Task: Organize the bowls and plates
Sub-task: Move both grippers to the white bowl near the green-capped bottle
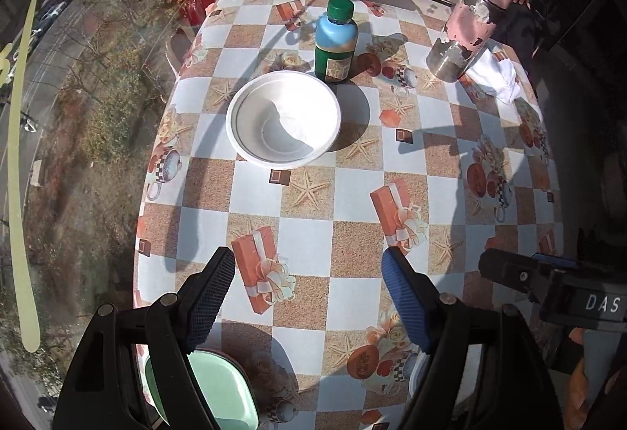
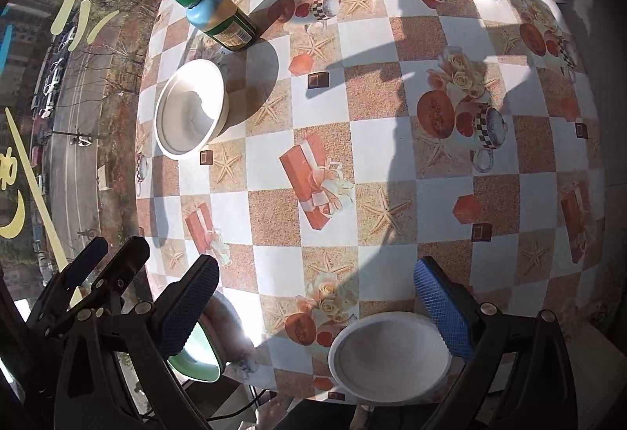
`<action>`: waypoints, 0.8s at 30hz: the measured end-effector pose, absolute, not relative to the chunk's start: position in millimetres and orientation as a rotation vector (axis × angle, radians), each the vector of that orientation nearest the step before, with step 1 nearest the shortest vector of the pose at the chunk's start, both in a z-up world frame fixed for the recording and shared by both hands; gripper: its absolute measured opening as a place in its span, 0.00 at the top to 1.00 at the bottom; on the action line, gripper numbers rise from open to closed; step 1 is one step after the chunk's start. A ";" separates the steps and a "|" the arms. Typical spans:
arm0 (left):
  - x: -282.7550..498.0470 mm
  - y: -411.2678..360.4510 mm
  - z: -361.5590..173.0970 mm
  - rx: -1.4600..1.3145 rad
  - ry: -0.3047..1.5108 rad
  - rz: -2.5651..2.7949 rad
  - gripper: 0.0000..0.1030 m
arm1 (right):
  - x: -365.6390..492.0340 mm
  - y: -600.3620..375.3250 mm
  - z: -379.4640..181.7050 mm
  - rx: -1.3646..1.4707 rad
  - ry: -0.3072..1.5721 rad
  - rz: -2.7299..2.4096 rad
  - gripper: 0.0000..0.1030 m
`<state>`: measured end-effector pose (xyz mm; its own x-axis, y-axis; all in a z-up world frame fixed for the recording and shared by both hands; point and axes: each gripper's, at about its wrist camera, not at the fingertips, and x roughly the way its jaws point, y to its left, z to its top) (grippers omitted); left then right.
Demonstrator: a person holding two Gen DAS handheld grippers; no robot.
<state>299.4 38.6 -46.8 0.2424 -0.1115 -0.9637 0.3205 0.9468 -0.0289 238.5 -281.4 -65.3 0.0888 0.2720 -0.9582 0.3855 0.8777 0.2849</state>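
A deep white bowl is sitting upright far left; a mint-green plate and shallow white plate are lying near me.

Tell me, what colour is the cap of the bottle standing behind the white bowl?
The cap is green, seen best in the left wrist view.

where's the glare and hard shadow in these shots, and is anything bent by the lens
Left wrist view: hard sunlight, the white bowl half shadowed inside, the table edge bowed by the fisheye. Right wrist view: blown-out glare beside the green plate, sharp arm shadows across the tablecloth, and the green-capped bottle leaning from distortion.
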 end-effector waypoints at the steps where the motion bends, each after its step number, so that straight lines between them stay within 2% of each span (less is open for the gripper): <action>1: 308.4 41.9 -47.0 0.181 1.289 -0.277 0.22 | 245.8 -279.5 -66.8 0.537 1.504 -0.087 0.03; 7: 354.5 58.8 -61.9 0.140 1.293 -0.164 0.22 | 289.4 -265.2 -83.4 0.488 1.517 -0.065 0.03; 24: 455.0 75.4 -153.1 0.127 1.330 -0.019 0.22 | 395.2 -235.6 -163.7 0.399 1.483 -0.034 0.03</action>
<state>455.0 75.4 -153.1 0.2393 0.0588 -0.9692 0.0860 0.9930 0.0814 395.2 -235.6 -163.7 0.1000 0.2199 -0.9704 0.2640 0.9345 0.2390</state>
